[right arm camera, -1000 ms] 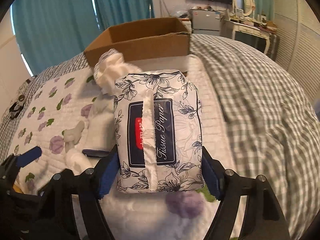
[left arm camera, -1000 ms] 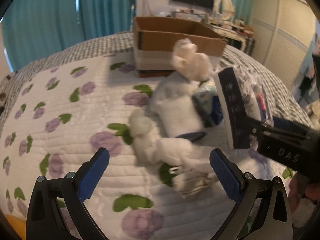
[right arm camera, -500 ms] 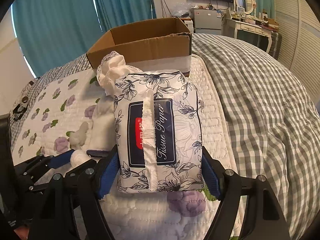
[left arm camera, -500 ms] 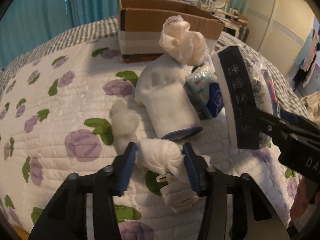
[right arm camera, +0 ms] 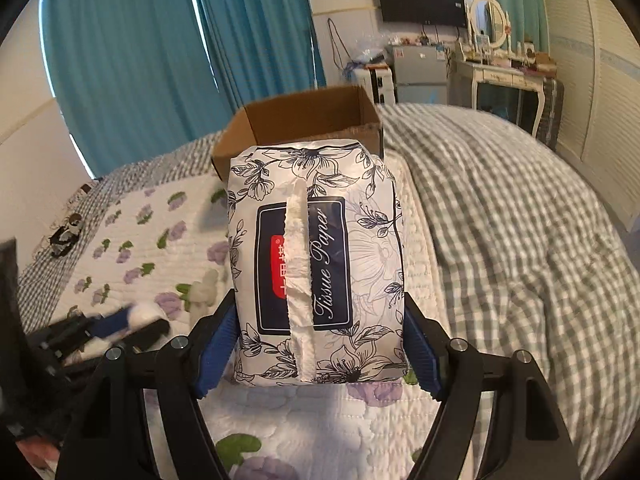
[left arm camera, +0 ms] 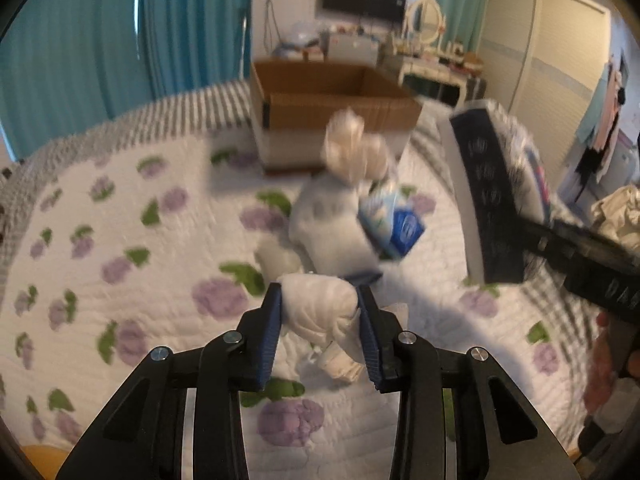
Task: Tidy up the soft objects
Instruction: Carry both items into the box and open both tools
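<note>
Between our right gripper's [right arm camera: 320, 344] blue pads sat the tissue paper pack [right arm camera: 316, 264], pinched at its near end on both sides. Its long axis ran straight away from the camera, the far end pointing toward the open cardboard box [right arm camera: 308, 120] on the bed, and the printed face with the white tissue strip was turned up. The pack was raised above the quilt [right arm camera: 132, 236]; in the left wrist view it [left arm camera: 496, 200] appeared edge-on at the right, tilted, with the dark side panel facing us and the right gripper's black body reaching in from the lower right.

We held a rolled white sock [left arm camera: 320, 308] in our left gripper [left arm camera: 320, 320], the two pads closed against its flanks. The roll lay roughly crosswise between the pads, just above the quilt, and a looser white piece hung below it. The left gripper pointed forward over the bed toward the box [left arm camera: 332, 108].

Beyond the sock lay a white sock with a dark cuff [left arm camera: 332, 228], a small blue tissue packet [left arm camera: 390, 220] beside it, and a bunched white cloth [left arm camera: 352, 152] near the box, all blurred. A small white ball [left arm camera: 276, 256] rested on the quilt to the left. Teal curtains [right arm camera: 132, 60] hung behind the bed, and grey checked bedding [right arm camera: 520, 220] covered its right side.
</note>
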Demonstrator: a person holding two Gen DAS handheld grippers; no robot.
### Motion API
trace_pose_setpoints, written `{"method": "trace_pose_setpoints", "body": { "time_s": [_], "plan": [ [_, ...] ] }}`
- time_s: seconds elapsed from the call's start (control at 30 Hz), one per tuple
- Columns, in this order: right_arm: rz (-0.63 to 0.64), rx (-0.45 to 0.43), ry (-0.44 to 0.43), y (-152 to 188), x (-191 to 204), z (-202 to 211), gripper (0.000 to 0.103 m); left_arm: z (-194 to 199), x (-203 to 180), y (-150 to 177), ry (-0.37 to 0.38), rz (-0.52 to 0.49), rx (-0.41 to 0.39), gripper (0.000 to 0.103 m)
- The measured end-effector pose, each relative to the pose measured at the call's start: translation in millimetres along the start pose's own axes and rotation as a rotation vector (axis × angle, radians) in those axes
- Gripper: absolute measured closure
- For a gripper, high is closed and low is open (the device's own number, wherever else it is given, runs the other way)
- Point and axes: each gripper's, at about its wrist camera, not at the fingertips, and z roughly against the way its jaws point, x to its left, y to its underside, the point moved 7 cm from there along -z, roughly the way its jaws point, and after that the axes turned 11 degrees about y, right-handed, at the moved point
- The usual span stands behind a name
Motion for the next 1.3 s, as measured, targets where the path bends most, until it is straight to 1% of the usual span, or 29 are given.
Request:
{"method": "trace_pose_setpoints", "body": {
  "time_s": [0.13, 0.27, 0.33, 0.43, 0.57, 0.6, 0.67, 0.73, 0.77, 0.8, 0.87, 0.9, 1.0, 1.1, 1.17, 1.2, 1.23, 1.3],
  "plan": [
    [0.005, -0.046, -0.009, -11.9, 0.7, 26.8, 0.028, 32.7, -5.9, -34.7, 0.015, -0.045, -0.096, 0.068],
    [0.009, -0.085, -0.011, -34.9, -0.2, 46.5, 0.028, 49.3, -7.3, -71.4, 0.037, -0.072, -0.16, 0.068],
    [0.018, -0.115, -0.007, -54.5, 1.4, 54.7, 0.028, 52.9, -8.1, -92.2, 0.057, -0.078, -0.188, 0.068],
    [0.05, -0.164, 0.012, -90.1, 4.6, 63.1, 0.028, 52.5, -11.0, -123.7, 0.051, -0.127, -0.238, 0.068],
    [0.074, -0.199, 0.007, -138.8, 8.5, 55.0, 0.028, 30.8, -6.8, -169.4, 0.065, -0.16, -0.273, 0.068],
    [0.086, -0.205, 0.015, -154.1, 9.3, 46.1, 0.028, 24.5, -5.7, -176.5, 0.066, -0.165, -0.274, 0.068],
    [0.106, -0.206, 0.032, -175.2, 10.2, 28.4, 0.028, 0.0, 0.3, -195.7, 0.063, -0.167, -0.26, 0.068],
    [0.115, -0.196, 0.04, -197.4, 11.4, 0.7, 0.028, -26.8, 9.1, -211.3, 0.052, -0.155, -0.242, 0.067],
    [0.114, -0.187, 0.037, -205.1, 12.0, -11.7, 0.028, -35.2, 10.7, -214.9, 0.058, -0.15, -0.234, 0.067],
    [0.112, -0.174, 0.032, -212.6, 12.8, -27.6, 0.028, -52.6, 16.5, -221.0, 0.075, -0.139, -0.212, 0.067],
    [0.109, -0.136, 0.018, -223.7, 16.0, -65.3, 0.028, -77.6, 27.3, -227.3, 0.066, -0.131, -0.187, 0.066],
    [0.109, -0.122, 0.016, -225.5, 16.4, -79.8, 0.028, -89.6, 32.1, -229.5, 0.061, -0.134, -0.18, 0.064],
    [0.117, -0.081, 0.008, -226.5, 19.6, -121.6, 0.027, -119.0, 41.9, -232.3, 0.062, -0.126, -0.164, 0.064],
    [0.092, -0.076, -0.008, -226.1, 16.9, -147.8, 0.024, -139.8, 50.3, -231.3, 0.054, -0.096, -0.159, 0.052],
    [0.065, -0.082, -0.033, -226.6, 14.2, -156.3, 0.02, -148.4, 56.3, -230.0, 0.052, -0.086, -0.159, 0.045],
    [0.053, -0.093, -0.039, -227.2, 12.2, -158.6, 0.016, -150.6, 58.0, -228.2, 0.044, -0.081, -0.157, 0.037],
    [0.046, -0.101, -0.032, -227.4, 10.2, -159.6, 0.015, -152.7, 60.7, -226.9, 0.017, -0.081, -0.159, 0.029],
    [0.038, -0.121, -0.021, -228.0, 7.0, -157.7, 0.013, -152.3, 60.8, -226.0, -0.026, -0.102, -0.172, 0.026]
  ]
}}
